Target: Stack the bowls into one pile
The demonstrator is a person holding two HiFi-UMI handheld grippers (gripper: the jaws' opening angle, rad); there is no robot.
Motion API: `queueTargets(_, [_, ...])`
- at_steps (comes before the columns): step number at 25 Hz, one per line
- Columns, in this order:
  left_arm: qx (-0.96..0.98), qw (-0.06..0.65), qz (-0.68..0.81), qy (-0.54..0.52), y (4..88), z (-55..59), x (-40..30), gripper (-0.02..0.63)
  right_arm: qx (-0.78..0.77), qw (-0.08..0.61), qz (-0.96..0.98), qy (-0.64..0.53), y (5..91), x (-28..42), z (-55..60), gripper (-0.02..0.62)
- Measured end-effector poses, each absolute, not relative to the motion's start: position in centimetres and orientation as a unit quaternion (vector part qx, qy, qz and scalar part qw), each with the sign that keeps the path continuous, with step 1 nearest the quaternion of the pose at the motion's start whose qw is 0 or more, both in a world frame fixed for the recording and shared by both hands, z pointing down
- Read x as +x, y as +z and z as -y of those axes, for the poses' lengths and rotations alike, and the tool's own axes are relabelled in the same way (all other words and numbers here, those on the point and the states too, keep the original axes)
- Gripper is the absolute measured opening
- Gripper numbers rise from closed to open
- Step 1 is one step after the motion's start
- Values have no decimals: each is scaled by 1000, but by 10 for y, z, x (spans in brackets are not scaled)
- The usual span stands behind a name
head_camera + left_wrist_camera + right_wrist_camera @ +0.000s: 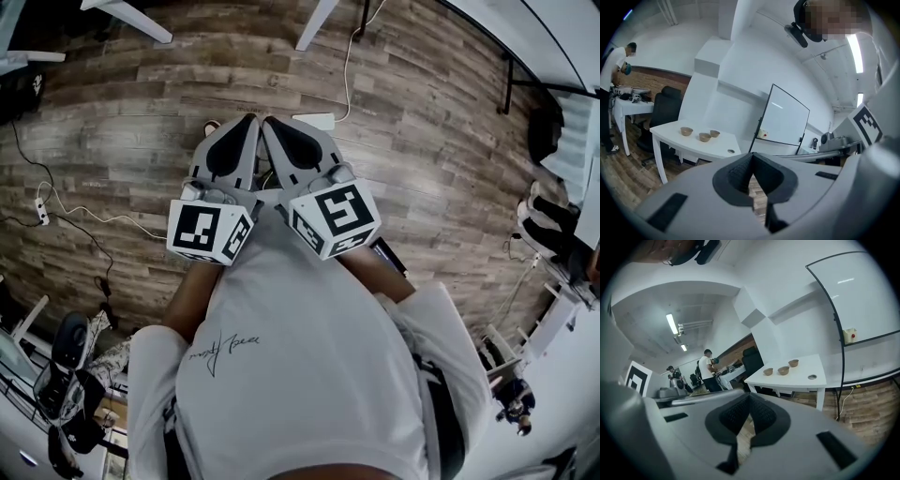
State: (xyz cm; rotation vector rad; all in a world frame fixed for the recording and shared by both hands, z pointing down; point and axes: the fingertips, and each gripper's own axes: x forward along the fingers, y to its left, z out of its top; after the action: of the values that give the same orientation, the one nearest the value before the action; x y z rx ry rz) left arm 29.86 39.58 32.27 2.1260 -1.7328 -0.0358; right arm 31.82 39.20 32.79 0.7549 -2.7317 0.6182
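The person holds both tools close in front of a white shirt (300,356), over a wood-plank floor (141,103), with their tips side by side and almost touching. The left gripper (246,124) has its grey jaws brought fully together: in the left gripper view the black ribbed pads (736,173) meet at the tip, and only floor shows through the hollow behind them, so it holds nothing and touches nothing. The right gripper (274,127) is in the same state, with its jaws pressed together at the tip, nothing between its pads and no contact with any object. Each tool carries its cube with black-and-white square markers, and the left cube (208,232) and the right cube (336,217) sit just in front of the person's chest. The three small tan round bowls (783,371) stand well away from both tools on a white rectangular table (806,369). They are upright, in a loose row near one another but each separate, none inside another. A small round disc (812,377) lies on the same tabletop near its front edge, apart from the bowls. Beside the table stands a black-framed whiteboard (862,301), and a black office chair (665,108) is behind it. Another person in a white shirt (708,366) stands farther back in the room.
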Motion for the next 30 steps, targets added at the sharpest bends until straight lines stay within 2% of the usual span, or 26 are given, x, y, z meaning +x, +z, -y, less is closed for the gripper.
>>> queueTargets(10, [766, 213, 607, -12, 321, -366, 202, 6, 271, 133, 930, 211, 325, 222, -364, 6])
queueTargets(20, [769, 197, 608, -12, 315, -345, 102, 6, 289, 138, 927, 196, 321, 122, -345, 6])
queueTargets(30, [774, 192, 603, -22, 319, -337, 59, 6, 315, 149, 919, 185, 324, 81, -340, 6])
